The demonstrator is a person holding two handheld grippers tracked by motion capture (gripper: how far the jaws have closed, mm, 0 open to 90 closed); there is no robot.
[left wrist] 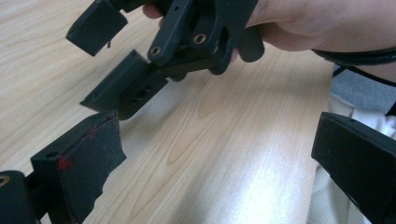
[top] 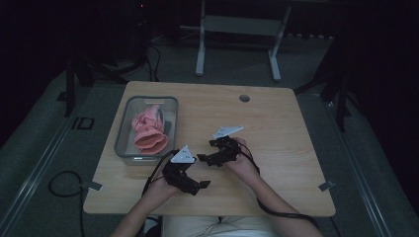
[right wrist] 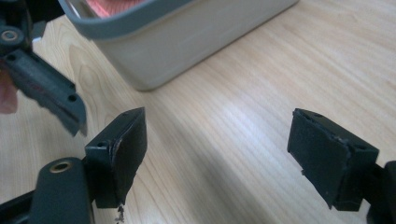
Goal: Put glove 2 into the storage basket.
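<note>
Cloth (top: pixel 148 131), pink and bunched, is lying lengthwise in the bin (top: pixel 123 129) at the desk's (top: pixel 276 128) left, beyond the nearer left gripper (top: pixel 193 186) (fingers spread); the right gripper (top: pixel 203 159), likewise spread and empty, is hovering mid-desk.

Black tools (top: pixel 205 170), grey three-cornered plates, trailing cables

no readable text, labels or signs
</note>
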